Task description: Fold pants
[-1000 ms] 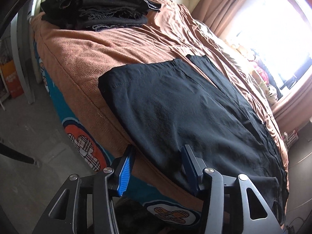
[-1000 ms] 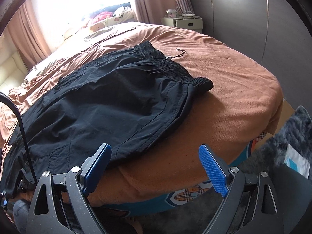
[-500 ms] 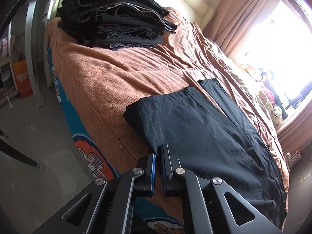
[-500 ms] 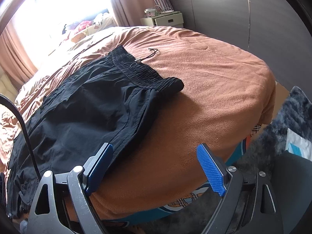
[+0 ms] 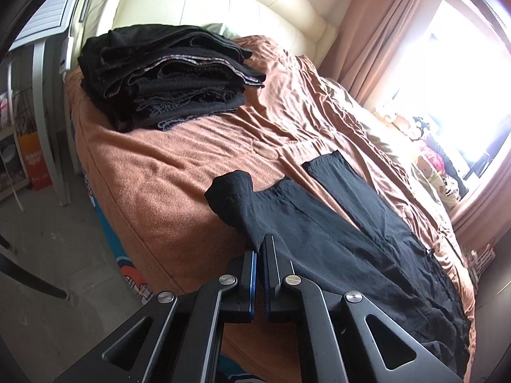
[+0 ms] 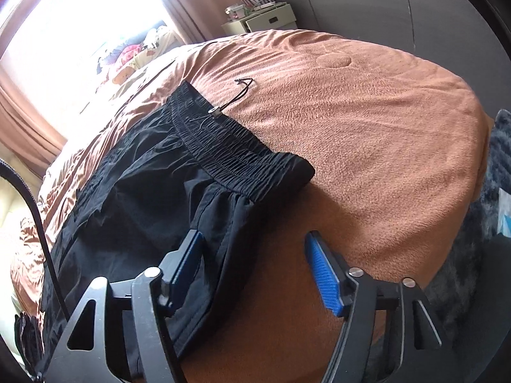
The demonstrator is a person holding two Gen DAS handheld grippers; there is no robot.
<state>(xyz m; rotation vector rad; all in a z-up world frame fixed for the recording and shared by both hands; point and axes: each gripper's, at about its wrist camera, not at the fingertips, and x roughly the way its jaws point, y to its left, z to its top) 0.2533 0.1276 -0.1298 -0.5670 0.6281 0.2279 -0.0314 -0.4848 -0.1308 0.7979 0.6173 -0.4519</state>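
Note:
Black pants (image 5: 335, 236) lie spread lengthwise on the brown blanket of the bed (image 5: 179, 172). My left gripper (image 5: 260, 247) is shut on the near leg's hem edge, which stands lifted in a small peak (image 5: 233, 191). The other leg (image 5: 345, 182) lies flat beyond it. In the right wrist view the elastic waistband (image 6: 242, 156) and its drawstring (image 6: 238, 91) lie ahead. My right gripper (image 6: 252, 255) is closing, with the pants' near side edge (image 6: 223, 239) between its fingers. The pads do not press on the cloth.
A stack of folded dark clothes (image 5: 166, 73) sits near the cream headboard (image 5: 207, 6). Soft toys (image 5: 437, 166) line the bright window. A nightstand (image 6: 265, 20) stands past the bed's foot, and a dark rug (image 6: 485, 223) lies on the floor to the right.
My left gripper shut on the leg hem and lifted it off the blanket. My right gripper moved toward the waist end, and its jaws narrowed around the pants' side edge.

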